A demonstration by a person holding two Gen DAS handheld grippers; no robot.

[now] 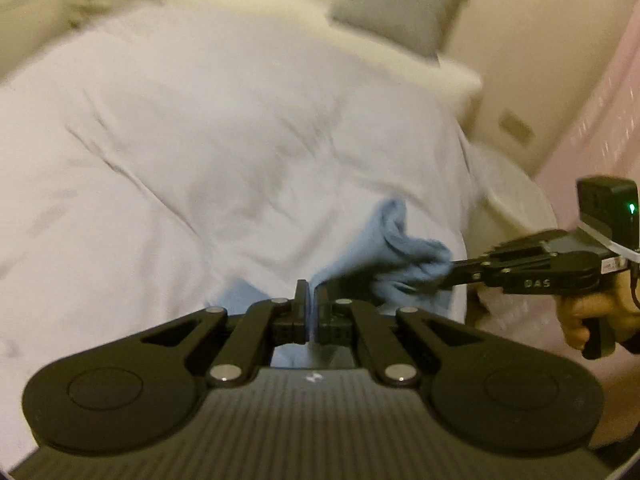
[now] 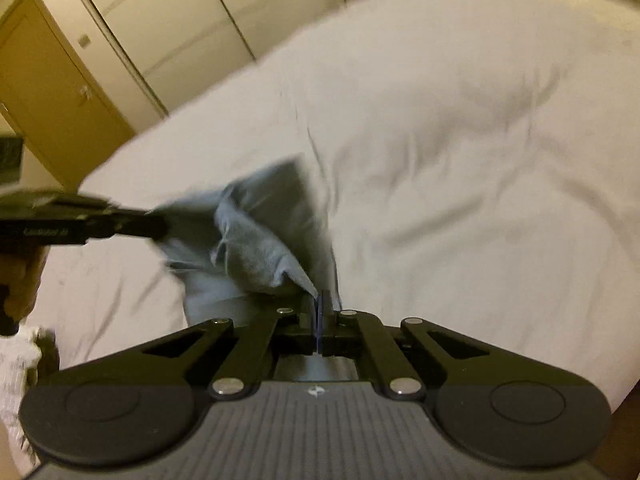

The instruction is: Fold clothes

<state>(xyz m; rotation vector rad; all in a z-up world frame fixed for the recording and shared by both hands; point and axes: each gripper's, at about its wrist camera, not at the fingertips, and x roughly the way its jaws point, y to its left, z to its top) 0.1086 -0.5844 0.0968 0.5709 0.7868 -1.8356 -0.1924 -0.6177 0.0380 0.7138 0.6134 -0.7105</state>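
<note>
Garment (image 1: 404, 252), light blue, hanging above near edge of bed (image 1: 200, 140), both grippers sharing it: left gripper (image 1: 311, 300) pinching one edge, right gripper (image 2: 320, 312) clamping another, apparently spreading cloth before folding.

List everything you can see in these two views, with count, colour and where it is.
garment: one, light blue, held up over the bed between both grippers
bed cover: one, white, under everything
pillow: one, grey, far end of bed
door: one, tan, beyond the bed's left side
left gripper: black, shut on garment
right gripper: black, shut on garment
hand: one, gripping the right gripper's handle
</note>
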